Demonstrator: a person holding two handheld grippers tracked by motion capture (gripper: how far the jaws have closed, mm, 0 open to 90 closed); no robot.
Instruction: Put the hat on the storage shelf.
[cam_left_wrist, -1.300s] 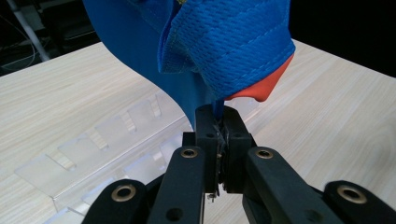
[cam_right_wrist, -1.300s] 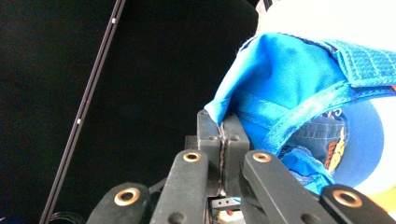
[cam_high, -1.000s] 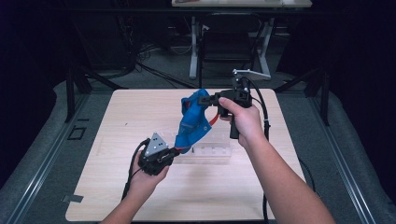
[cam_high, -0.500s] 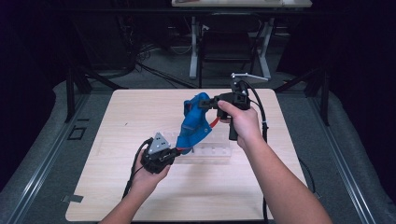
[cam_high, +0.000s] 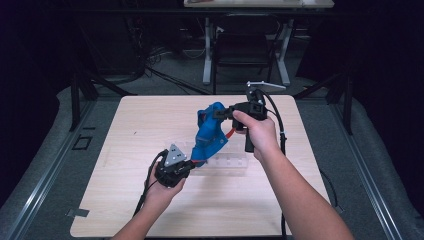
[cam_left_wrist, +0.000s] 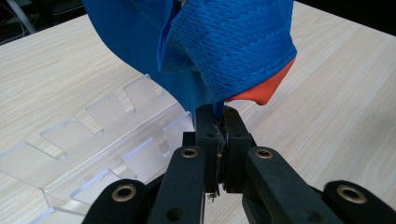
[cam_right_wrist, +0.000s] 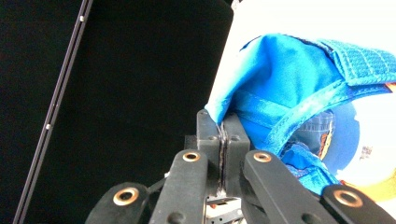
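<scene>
Blue cloth (cam_high: 209, 134) clamped between both claws, above clear divider tray (cam_high: 225, 162) on table (cam_high: 125, 200)

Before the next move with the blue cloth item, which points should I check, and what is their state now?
1. Left tongs shut on the blue cloth item, at its lower edge: ok.
2. Right tongs shut on its upper edge: ok.
3. Item lifted off the table, hanging between both tongs: ok.
4. Clear plastic rack lies flat below the item, apart from it: ok.
5. Which kind of item it is, and its inside orientation: cannot tell.
</scene>
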